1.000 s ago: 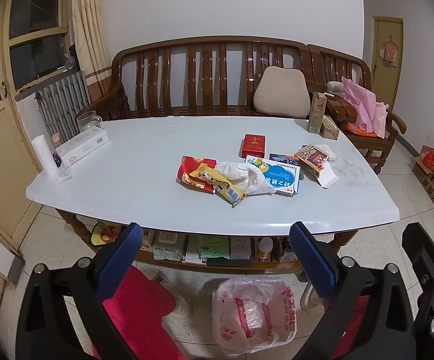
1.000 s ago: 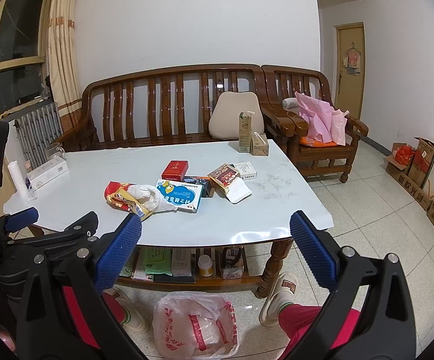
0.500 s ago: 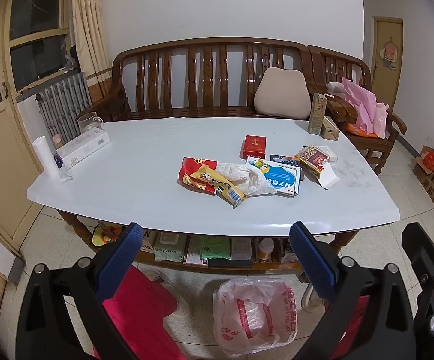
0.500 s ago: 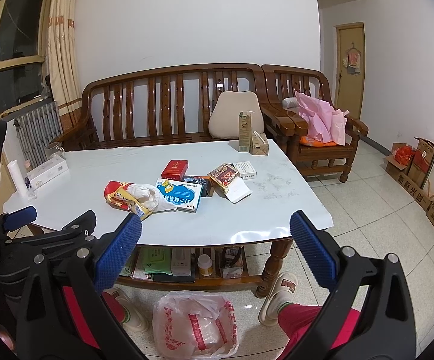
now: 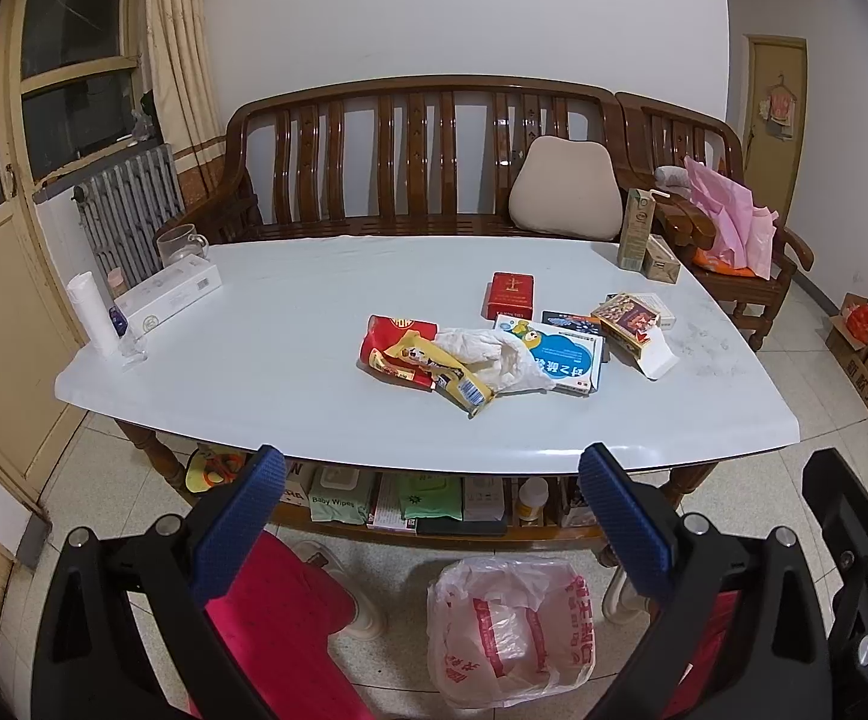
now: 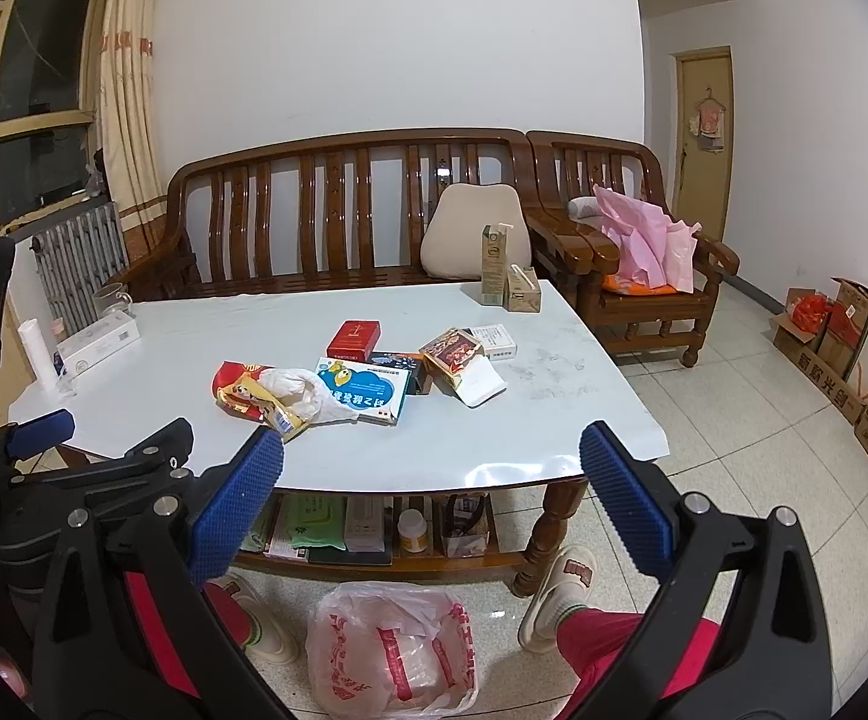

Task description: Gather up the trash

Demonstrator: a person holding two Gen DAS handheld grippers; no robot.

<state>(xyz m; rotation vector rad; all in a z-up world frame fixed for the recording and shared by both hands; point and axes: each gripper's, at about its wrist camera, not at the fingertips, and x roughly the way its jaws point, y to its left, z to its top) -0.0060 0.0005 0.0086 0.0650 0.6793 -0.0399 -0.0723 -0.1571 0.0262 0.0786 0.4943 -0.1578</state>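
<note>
Hovering: left hand-held gripper [image 5: 428,513] gaping | wrappers [image 5: 428,363] beyond, apart

**Surroundings not involved in the work**

A slatted wooden bench [image 5: 422,162] stands behind the white-topped table [image 5: 290,324], with a beige cushion [image 5: 566,189] propped against its back. A matching armchair [image 6: 644,252] at the right holds pink plastic bags [image 6: 644,240]. A grey radiator [image 5: 128,204] sits under the window at left. Cardboard boxes [image 6: 842,348] line the right wall. A closed door [image 6: 701,138] is at the far right.
</note>
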